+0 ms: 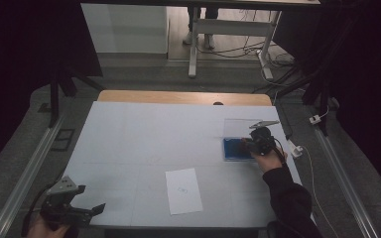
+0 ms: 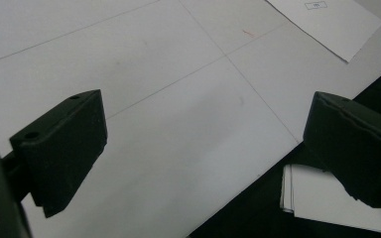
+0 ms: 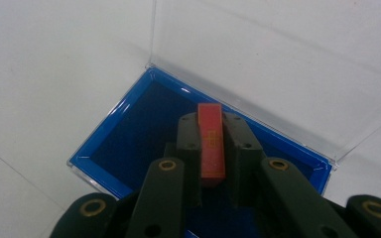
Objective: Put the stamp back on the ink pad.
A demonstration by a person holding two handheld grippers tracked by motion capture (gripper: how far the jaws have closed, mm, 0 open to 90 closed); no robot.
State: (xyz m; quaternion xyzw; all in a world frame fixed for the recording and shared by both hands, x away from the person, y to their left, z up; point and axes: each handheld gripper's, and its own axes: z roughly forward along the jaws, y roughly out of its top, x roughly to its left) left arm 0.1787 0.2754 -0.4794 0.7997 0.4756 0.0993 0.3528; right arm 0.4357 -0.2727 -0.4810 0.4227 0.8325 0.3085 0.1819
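A shallow blue box (image 3: 129,129) (image 1: 233,148) with a clear hinged lid (image 3: 278,64) thrown back lies open on the white table, right of centre. My right gripper (image 3: 211,126) (image 1: 258,141) hangs over the box interior, shut on a thin red card-like piece (image 3: 211,144) with a pale printed mark, held on edge between the jaws. My left gripper (image 2: 203,144) (image 1: 74,210) rests at the table's near left corner, jaws wide apart with nothing between them.
A white paper sheet (image 1: 183,191) (image 2: 322,25) with a small printed mark lies near the front edge. A stack of white sheets (image 2: 337,198) sits below the table edge. The white mat (image 1: 144,139) covers the wooden table; desk legs and cables stand beyond.
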